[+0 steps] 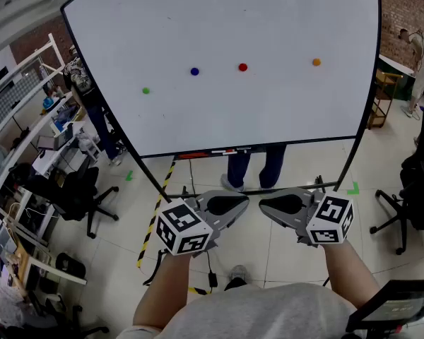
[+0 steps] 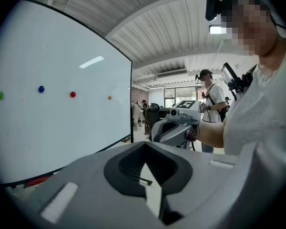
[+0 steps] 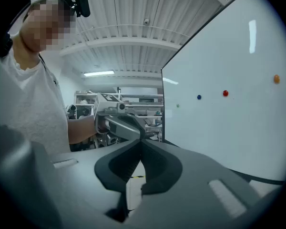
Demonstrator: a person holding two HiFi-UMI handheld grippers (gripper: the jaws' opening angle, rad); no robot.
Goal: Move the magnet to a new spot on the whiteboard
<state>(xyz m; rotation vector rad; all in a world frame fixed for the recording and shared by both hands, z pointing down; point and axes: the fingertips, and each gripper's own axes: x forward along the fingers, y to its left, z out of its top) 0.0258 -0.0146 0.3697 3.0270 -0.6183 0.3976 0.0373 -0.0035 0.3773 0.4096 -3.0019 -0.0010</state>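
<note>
I see the large white whiteboard with a black frame (image 1: 268, 20) standing upright ahead of me. Four small round magnets sit on it in a loose row, each well apart from the next:

1. A green magnet (image 1: 146, 90) at the left, lowest of the row.
2. A blue magnet (image 1: 194, 70).
3. A red magnet (image 1: 242, 67).
4. An orange magnet (image 1: 316, 62) at the right.

I cannot tell which of these is the task's magnet.

The grey left gripper (image 1: 244, 202) is low, below the board's lower edge, with its tips pointing toward the grey right gripper (image 1: 263, 205). Its fingers are together with nothing between them. The right gripper mirrors it, with its tips near the left's but not touching. Its fingers also meet tip to tip and are empty.

Both grippers are well apart from every magnet. In the right gripper view the green magnet is only a faint dot, so its colour there is probable rather than certain.
</note>
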